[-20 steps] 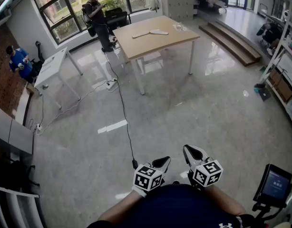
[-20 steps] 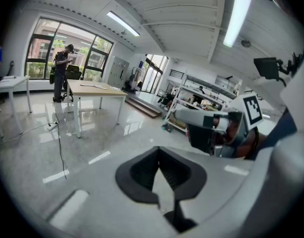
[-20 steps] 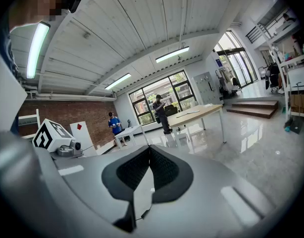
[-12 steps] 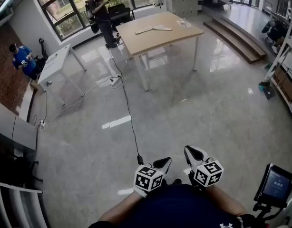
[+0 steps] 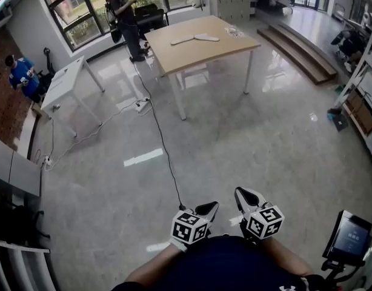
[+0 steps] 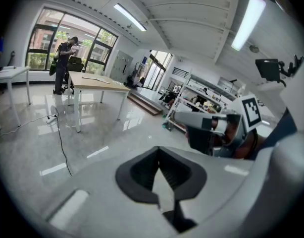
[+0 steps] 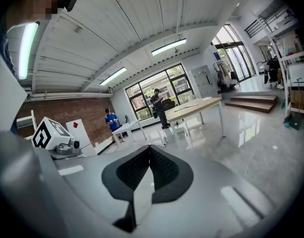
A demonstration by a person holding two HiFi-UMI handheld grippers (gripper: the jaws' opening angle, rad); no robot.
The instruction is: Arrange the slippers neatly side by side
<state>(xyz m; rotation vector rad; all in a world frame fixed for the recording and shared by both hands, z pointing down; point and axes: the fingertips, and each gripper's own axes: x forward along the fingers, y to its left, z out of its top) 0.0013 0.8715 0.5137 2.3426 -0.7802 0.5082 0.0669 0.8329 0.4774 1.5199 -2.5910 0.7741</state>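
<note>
Little has changed in the last moment: the head view has only swayed, and the counter (image 5: 225, 46) sits as far off as before; the slippers (image 5: 195, 39) lie on its far side, angled apart, not paired; left tongs (image 5: 206, 210) and right tongs (image 5: 245, 196) are pressed together, empty, near the body, so the walk over is likely still ahead.

Slippers (image 5: 182, 40) (image 5: 206, 38): we count two.
Tables (image 5: 198, 56) (image 5: 63, 85): we count two, one wooden, one white.
Grippers (image 5: 209, 207) (image 5: 245, 196): we hold two.
Marker cubes (image 5: 189, 228) (image 5: 263, 221): we count two, one per gripper.
People standing (image 5: 126, 14) (image 5: 21, 76): we see two.
Screens (image 5: 349, 235): we see one.
Floor cables (image 5: 156, 126) (image 5: 92, 133): we make out two, one black, one white.
</note>
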